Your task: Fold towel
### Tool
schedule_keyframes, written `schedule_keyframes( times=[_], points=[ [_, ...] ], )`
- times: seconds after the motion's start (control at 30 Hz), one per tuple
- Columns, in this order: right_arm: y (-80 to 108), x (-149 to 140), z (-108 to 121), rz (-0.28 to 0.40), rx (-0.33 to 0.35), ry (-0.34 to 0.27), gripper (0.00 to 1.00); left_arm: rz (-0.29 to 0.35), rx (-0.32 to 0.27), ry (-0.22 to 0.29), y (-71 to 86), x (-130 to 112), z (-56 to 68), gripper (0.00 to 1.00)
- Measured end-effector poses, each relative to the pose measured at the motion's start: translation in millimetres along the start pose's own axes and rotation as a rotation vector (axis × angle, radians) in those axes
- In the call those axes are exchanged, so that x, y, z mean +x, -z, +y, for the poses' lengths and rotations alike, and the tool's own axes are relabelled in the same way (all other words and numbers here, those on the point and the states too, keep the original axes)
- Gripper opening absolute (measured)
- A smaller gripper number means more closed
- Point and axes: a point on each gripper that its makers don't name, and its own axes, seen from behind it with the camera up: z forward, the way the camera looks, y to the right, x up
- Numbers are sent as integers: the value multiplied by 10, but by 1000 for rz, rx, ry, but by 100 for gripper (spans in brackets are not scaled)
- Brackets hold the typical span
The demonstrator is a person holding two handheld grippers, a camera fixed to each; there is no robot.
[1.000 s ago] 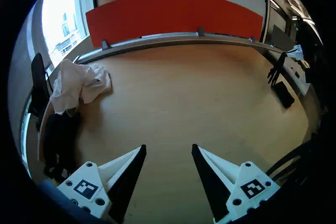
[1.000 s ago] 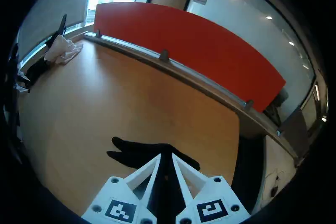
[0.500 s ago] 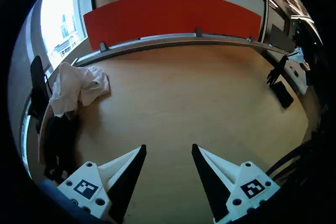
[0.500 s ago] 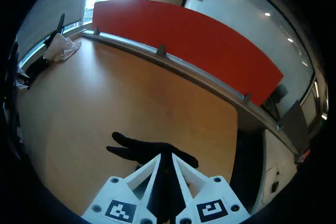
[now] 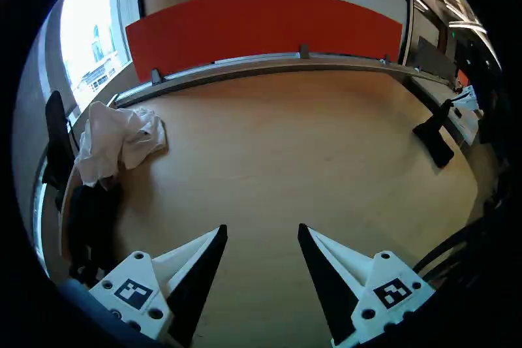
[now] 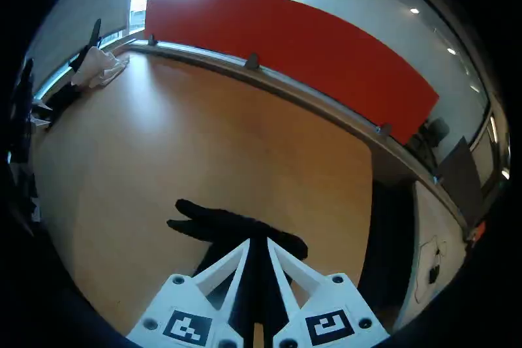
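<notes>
Left tool [image 5: 261, 227] hangs over bare wood with its fingers spread wide and nothing between them. Far off on the left, the towel [image 5: 119, 140] lies crumpled in a white heap at the edge of the surface [image 5: 280, 145], beside a dark chair [image 5: 60, 142] and well apart from both tools. I judge that folding has not begun and that the step in hand is fetching the cloth. To do it well, the left tool should travel to the heap with its fingers apart and pinch a loose outer edge rather than the thick bundle. It should then drag the towel onto the broad open middle in front of the red screen [image 5: 261, 25], where there is room to spread it flat. A hem or corner is worth hunting for first, since a grab at the middle would only lift a lump. On the right, a dark glove-like thing [image 6: 228, 227] lies at the tips of the right tool [image 6: 258, 241]. Its fingers stand close together with a slim dark gap, and whether they pinch that thing I cannot tell. If they do, it must be let go before this tool can take the towel's second corner.
</notes>
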Motion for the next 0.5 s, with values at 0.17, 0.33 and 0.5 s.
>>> schedule_keyframes(
  times=[0.17, 0.33, 0.5],
  points=[
    [51, -172, 12, -21, -7, -18, 4, -1, 0, -2, 5, 0, -5, 80],
    [97, -301, 56, -40, -20, -24, 4, -3, 2, -5, 12, -8, -18, 80],
    [134, -386, 104, -58, -32, -5, 4, -6, 5, -9, 15, -22, -40, 80]
  ],
)
